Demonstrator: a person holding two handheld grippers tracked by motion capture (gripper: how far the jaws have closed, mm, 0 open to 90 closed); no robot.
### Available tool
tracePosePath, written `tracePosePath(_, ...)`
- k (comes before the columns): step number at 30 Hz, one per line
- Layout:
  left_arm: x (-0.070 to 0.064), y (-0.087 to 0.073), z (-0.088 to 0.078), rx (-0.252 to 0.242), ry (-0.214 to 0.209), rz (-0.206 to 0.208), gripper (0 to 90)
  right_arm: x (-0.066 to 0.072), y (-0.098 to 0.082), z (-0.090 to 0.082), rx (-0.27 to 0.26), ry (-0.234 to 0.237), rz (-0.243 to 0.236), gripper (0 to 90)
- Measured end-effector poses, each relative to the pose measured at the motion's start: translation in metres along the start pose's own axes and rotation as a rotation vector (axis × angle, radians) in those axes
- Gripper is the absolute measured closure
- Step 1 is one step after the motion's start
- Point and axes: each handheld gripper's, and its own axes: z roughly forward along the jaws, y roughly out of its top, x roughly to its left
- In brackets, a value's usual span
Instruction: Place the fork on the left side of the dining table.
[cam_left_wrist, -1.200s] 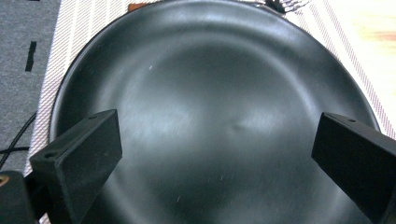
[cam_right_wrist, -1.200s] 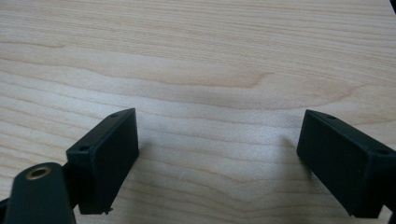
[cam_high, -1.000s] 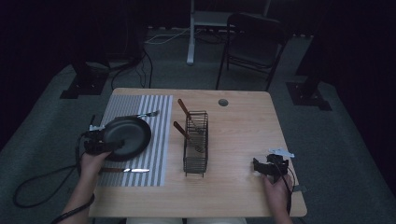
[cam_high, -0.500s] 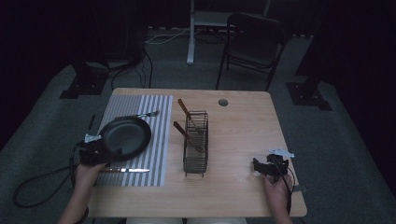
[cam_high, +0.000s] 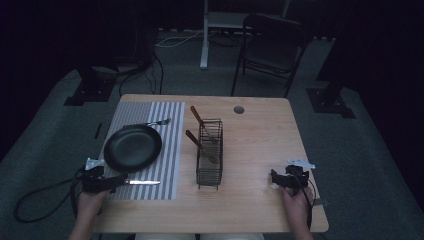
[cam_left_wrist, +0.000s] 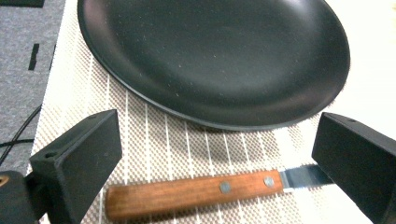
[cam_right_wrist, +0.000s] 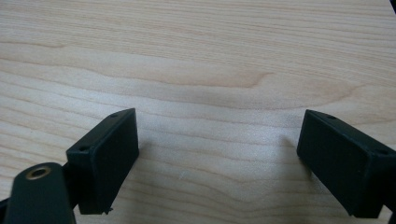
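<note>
Dim grey carpet is surrounding a light wooden table (cam_high: 260, 135), and a dark folding chair (cam_high: 267, 47) is standing on the floor beyond the table's far edge, beside a pale upright post (cam_high: 204, 35). Black stand bases are sitting on the carpet off the table's far left and far right corners, and cables are running across the floor at far left. A small round hole (cam_high: 239, 109) is showing in the tabletop near the far edge.

A striped placemat (cam_high: 170, 150) is covering the left part of the table. A black plate (cam_high: 132, 147) is lying on it, with a fork (cam_high: 155, 122) just beyond the plate's far rim. A wire rack (cam_high: 210, 155) is standing at the middle of the table, holding two wooden-handled utensils (cam_high: 199, 122) that are leaning toward the far left.

The task's thing, a knife (cam_left_wrist: 196, 189) with a wooden handle, is lying on the placemat just near of the plate, its blade pointing right. The left gripper (cam_left_wrist: 219, 163) is reaching in from the near left with its jaws spread wide on either side of the knife, gripping nothing; whether they are touching it is hard to tell.

The right gripper (cam_right_wrist: 219, 163) is sitting low over bare wood at the near right of the table, well apart from the rack, jaws parted and holding nothing.
</note>
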Motion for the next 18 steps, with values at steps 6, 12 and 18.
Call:
tracePosePath(6, -0.004, -0.01, -0.008, -0.018, 0.009, 0.037, 1.8, 0.0, 0.0, 0.0, 0.0, 0.0, 0.0, 12.4)
tracePosePath(12, -0.003, -0.019, -0.018, -0.041, 0.029, 0.05, 1.8, 0.0, 0.0, 0.0, 0.0, 0.0, 0.0, 12.4)
tracePosePath(18, -0.003, -0.028, -0.023, -0.047, 0.041, 0.05, 1.8, 0.0, 0.0, 0.0, 0.0, 0.0, 0.0, 12.3)
